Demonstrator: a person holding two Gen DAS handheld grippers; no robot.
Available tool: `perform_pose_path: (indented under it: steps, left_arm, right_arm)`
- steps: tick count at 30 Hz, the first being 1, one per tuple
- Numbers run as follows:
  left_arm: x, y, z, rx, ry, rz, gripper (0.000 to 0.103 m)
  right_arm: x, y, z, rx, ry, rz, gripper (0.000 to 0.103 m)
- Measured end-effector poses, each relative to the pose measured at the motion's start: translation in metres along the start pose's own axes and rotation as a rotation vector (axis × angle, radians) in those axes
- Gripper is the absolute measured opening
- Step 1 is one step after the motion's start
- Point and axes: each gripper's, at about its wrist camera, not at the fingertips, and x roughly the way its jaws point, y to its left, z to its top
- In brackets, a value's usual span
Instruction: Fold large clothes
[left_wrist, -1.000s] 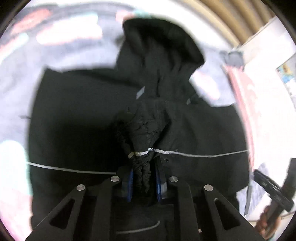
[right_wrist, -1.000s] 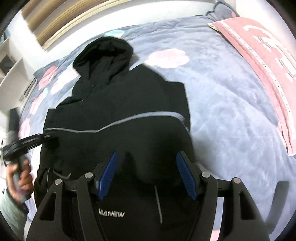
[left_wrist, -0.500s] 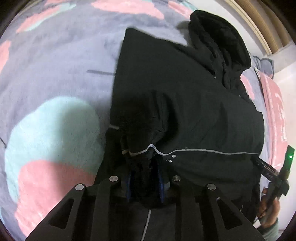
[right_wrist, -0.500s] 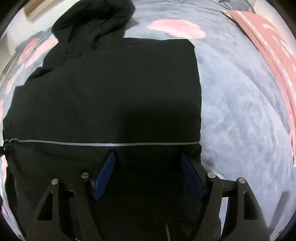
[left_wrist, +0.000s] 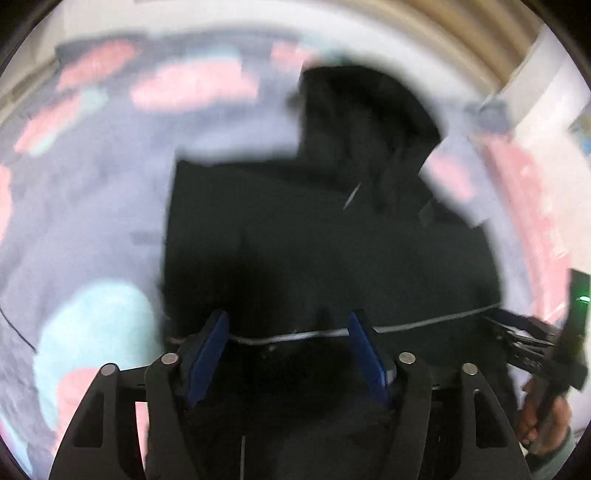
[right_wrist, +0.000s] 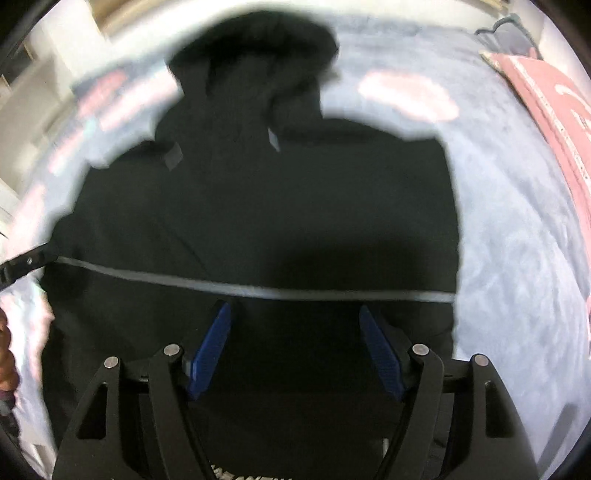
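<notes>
— Where's the jacket (right_wrist: 280, 206) from your claws?

— Flat beneath both, hood far ahead, long axis running away from you. Your left gripper (left_wrist: 288, 347) has just sprung open, empty; your right gripper (right_wrist: 295, 347) gapes empty, equally near.

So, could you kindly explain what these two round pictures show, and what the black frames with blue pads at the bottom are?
No robot is involved: a person holds a hand-held gripper in each hand, and each carries a fisheye camera looking along its fingers, hence the round, bent pictures. The left hand-held gripper shows in the left wrist view, the right hand-held gripper in the right wrist view; the blue pads line the fingers. Both look down on a black hooded jacket lying flat on a grey blanket with pink patches, beside a pink cloth. Neither holds anything: both stand open, and the left one's jaws have just been opening, with no cloth pinched between them.
</notes>
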Motion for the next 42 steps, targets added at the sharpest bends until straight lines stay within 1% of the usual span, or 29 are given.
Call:
perform_pose_path:
  steps: [1, 2, 4, 5, 7, 8, 10, 11, 12, 14, 16, 17, 19, 21, 22, 23, 24, 25, 28, 29, 31, 32, 35, 39, 42]
  left_arm:
    - [0.014, 0.006, -0.002, -0.007, 0.036, 0.035, 0.062]
    - [0.032, 0.011, -0.004, -0.014, 0.072, 0.057, 0.062]
    - [0.038, 0.011, 0.0, -0.013, 0.079, 0.073, 0.063]
    - [0.039, 0.007, 0.005, -0.014, 0.099, 0.095, 0.063]
    - [0.035, 0.0, 0.013, -0.01, 0.111, 0.119, 0.062]
    - [0.027, -0.003, 0.015, -0.002, 0.096, 0.12, 0.061]
    - [0.001, -0.007, 0.017, 0.014, 0.049, 0.082, 0.061]
    - [-0.019, -0.011, 0.02, 0.018, 0.014, 0.044, 0.061]
    - [-0.04, -0.015, 0.024, 0.027, -0.025, 0.017, 0.061]
    - [-0.079, -0.023, 0.036, 0.054, -0.11, 0.005, 0.061]
    - [-0.107, -0.031, 0.048, 0.073, -0.158, -0.01, 0.061]
    - [-0.12, -0.031, 0.061, 0.078, -0.182, -0.033, 0.061]
    - [-0.133, -0.035, 0.083, 0.085, -0.209, -0.054, 0.061]
    - [-0.142, -0.04, 0.105, 0.105, -0.237, -0.047, 0.061]
    - [-0.142, -0.045, 0.118, 0.114, -0.249, -0.042, 0.061]
    - [-0.141, -0.047, 0.128, 0.12, -0.258, -0.043, 0.061]
    - [-0.137, -0.05, 0.137, 0.119, -0.259, -0.044, 0.062]
    - [-0.128, -0.051, 0.153, 0.113, -0.254, -0.045, 0.063]
    - [-0.109, -0.052, 0.174, 0.106, -0.237, -0.04, 0.064]
    - [-0.086, -0.052, 0.187, 0.102, -0.229, -0.032, 0.064]
    - [-0.063, -0.05, 0.205, 0.09, -0.213, -0.026, 0.064]
    - [-0.043, -0.048, 0.221, 0.075, -0.199, -0.019, 0.064]
    - [0.006, -0.039, 0.249, 0.038, -0.175, -0.017, 0.064]
    - [0.057, -0.036, 0.275, 0.023, -0.155, -0.012, 0.064]
    - [0.096, -0.038, 0.292, 0.041, -0.12, 0.019, 0.064]
  right_arm:
    - [0.012, 0.0, -0.006, -0.01, 0.028, -0.018, 0.076]
    - [0.018, 0.001, -0.011, -0.027, 0.022, -0.029, 0.076]
    - [0.019, 0.004, -0.011, -0.046, 0.017, -0.041, 0.076]
    - [0.02, 0.004, -0.009, -0.041, 0.026, -0.036, 0.076]
    - [0.017, 0.0, -0.004, -0.018, 0.062, -0.005, 0.076]
    - [0.015, -0.003, -0.001, -0.007, 0.078, 0.006, 0.076]
    - [-0.004, -0.012, 0.004, 0.035, 0.087, 0.058, 0.076]
    - [-0.023, -0.018, 0.007, 0.055, 0.063, 0.09, 0.076]
    - [-0.034, -0.022, 0.009, 0.062, 0.045, 0.099, 0.076]
    - [-0.072, -0.033, 0.02, 0.088, -0.023, 0.109, 0.076]
    - [-0.097, -0.043, 0.034, 0.12, -0.072, 0.133, 0.076]
    - [-0.107, -0.047, 0.039, 0.137, -0.091, 0.146, 0.076]
    - [-0.125, -0.055, 0.057, 0.168, -0.132, 0.169, 0.076]
    - [-0.138, -0.061, 0.082, 0.187, -0.172, 0.171, 0.076]
    - [-0.145, -0.066, 0.084, 0.188, -0.185, 0.171, 0.076]
    - [-0.148, -0.068, 0.095, 0.194, -0.205, 0.172, 0.076]
    - [-0.146, -0.066, 0.106, 0.199, -0.216, 0.172, 0.076]
    - [-0.143, -0.067, 0.117, 0.204, -0.225, 0.173, 0.076]
    - [-0.124, -0.074, 0.147, 0.215, -0.226, 0.175, 0.076]
    - [-0.114, -0.077, 0.157, 0.218, -0.22, 0.173, 0.076]
    - [-0.092, -0.082, 0.179, 0.221, -0.212, 0.18, 0.076]
    - [-0.079, -0.083, 0.191, 0.223, -0.208, 0.183, 0.076]
    - [-0.034, -0.083, 0.225, 0.214, -0.191, 0.197, 0.076]
    - [0.021, -0.078, 0.263, 0.194, -0.164, 0.186, 0.076]
    - [0.061, -0.073, 0.286, 0.183, -0.131, 0.166, 0.076]
